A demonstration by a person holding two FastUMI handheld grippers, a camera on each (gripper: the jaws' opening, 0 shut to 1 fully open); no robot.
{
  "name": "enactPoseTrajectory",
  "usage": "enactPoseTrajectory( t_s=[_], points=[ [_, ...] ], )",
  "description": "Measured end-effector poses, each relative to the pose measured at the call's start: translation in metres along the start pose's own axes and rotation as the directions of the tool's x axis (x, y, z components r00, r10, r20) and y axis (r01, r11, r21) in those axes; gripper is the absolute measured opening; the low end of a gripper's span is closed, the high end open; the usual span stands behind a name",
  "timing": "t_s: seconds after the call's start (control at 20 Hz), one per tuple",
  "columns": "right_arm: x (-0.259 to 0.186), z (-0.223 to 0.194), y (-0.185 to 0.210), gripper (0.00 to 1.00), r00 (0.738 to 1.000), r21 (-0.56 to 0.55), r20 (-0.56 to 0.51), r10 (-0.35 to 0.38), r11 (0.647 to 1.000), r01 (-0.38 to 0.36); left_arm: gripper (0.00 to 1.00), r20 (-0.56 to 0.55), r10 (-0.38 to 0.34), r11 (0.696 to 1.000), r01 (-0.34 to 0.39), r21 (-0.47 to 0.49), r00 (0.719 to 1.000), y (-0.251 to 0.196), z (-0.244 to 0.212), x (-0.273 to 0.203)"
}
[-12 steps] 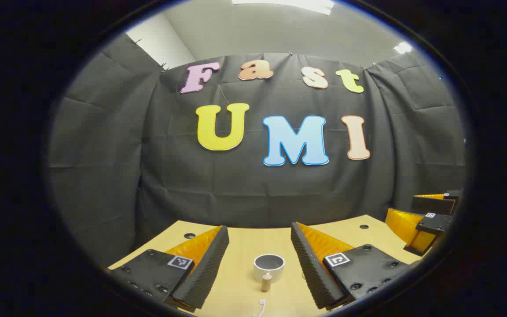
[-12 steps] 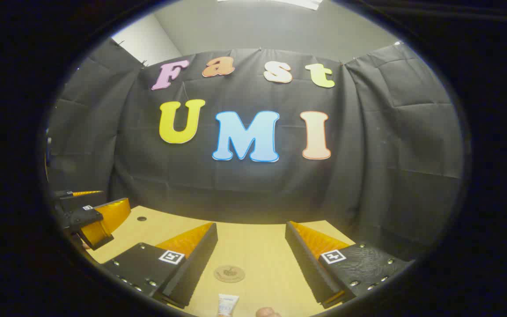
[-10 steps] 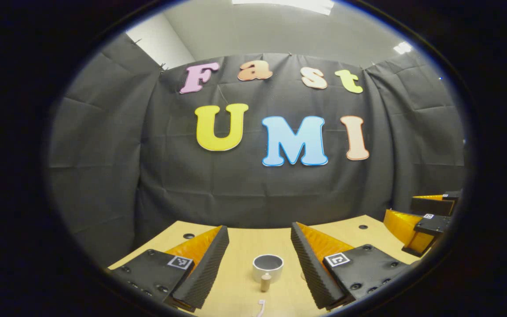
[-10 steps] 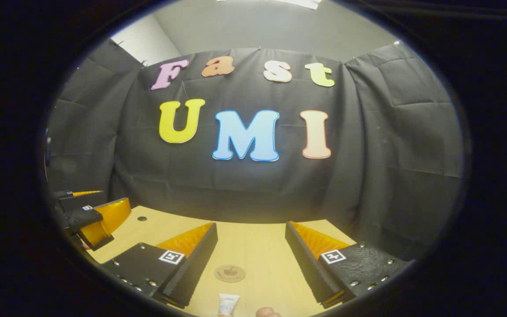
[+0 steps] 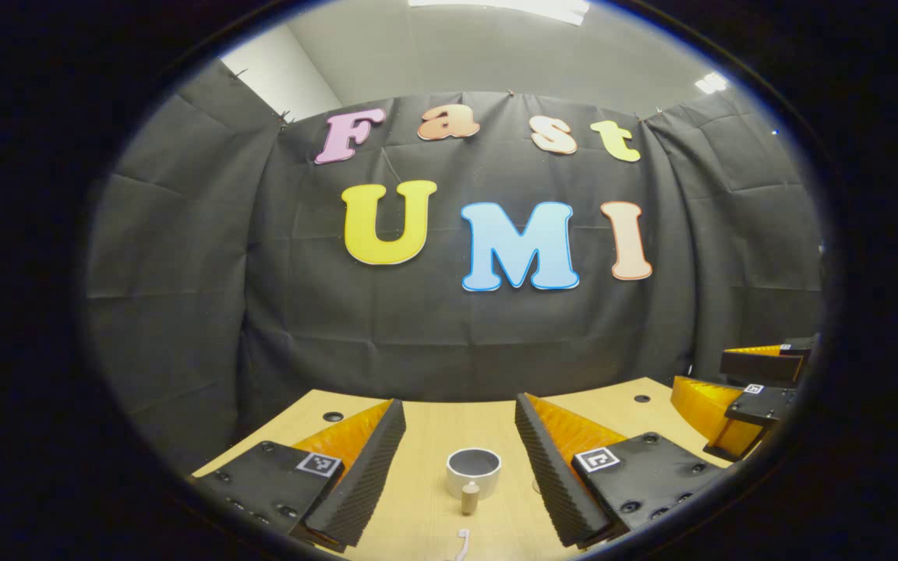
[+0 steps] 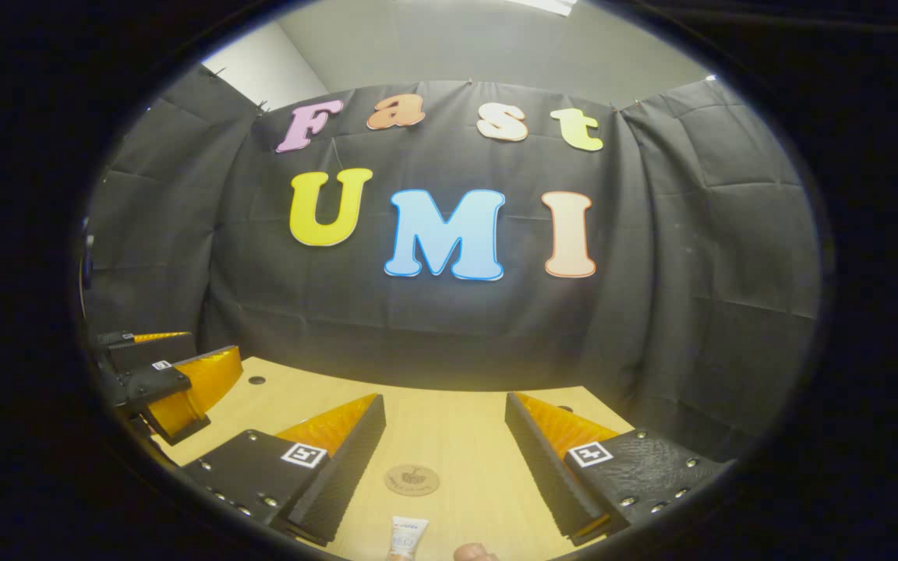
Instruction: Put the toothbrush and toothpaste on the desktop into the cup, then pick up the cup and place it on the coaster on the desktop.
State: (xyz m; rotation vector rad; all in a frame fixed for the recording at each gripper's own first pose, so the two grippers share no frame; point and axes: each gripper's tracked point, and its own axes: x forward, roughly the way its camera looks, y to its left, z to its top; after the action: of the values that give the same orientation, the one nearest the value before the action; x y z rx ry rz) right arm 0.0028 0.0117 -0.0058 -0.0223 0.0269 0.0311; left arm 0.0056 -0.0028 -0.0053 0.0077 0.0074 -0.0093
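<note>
Toothbrush (image 5: 461,543) lying at the bottom edge of the left gripper view, pale head end just showing on the wooden desktop (image 5: 433,436). Sitting beyond it, a small upright wooden peg-like piece (image 5: 469,498), too small to identify, and just behind that the white cup (image 5: 473,471), standing upright and hollow, mouth facing up. Left gripper (image 5: 461,417) hovering above the desktop with fingers spread wide and gripping nothing, cup and toothbrush appearing in the gap between them. Showing at the right edge of the same view, the right gripper (image 5: 737,389), well apart from the cup.

Moving to the right gripper view: left gripper (image 6: 164,378) showing at the left edge above the desktop (image 6: 449,421). Right gripper (image 6: 445,409) hanging with fingers parted and released, nothing between the pads. Resting flat on the desktop in that gap, the round brown coaster (image 6: 411,479). Lying nearer the camera, just this side of the coaster and apart from it, the white toothpaste tube (image 6: 406,538), cut off by the bottom edge. Beside the tube at the bottom edge, a small rounded pinkish shape (image 6: 474,552), not identifiable.
</note>
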Motion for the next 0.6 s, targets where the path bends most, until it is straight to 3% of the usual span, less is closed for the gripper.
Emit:
enactPoseTrajectory(
  t_s=[0.3, 0.6],
  points=[
    [0.006, -0.010, 0.005, 0.96, 0.999, 0.010, -0.039, 0.025, 1.000, -0.024, 0.93, -0.028, -0.006, 1.000, 0.007, 0.016, 1.000, -0.001, -0.015, 0.006],
    [0.012, -0.037, 0.013, 0.96, 0.988, 0.025, -0.145, 0.052, 0.998, -0.049, 0.93, -0.188, -0.038, 0.999, 0.035, -0.021, 0.981, -0.003, -0.066, 0.016]
  ],
)
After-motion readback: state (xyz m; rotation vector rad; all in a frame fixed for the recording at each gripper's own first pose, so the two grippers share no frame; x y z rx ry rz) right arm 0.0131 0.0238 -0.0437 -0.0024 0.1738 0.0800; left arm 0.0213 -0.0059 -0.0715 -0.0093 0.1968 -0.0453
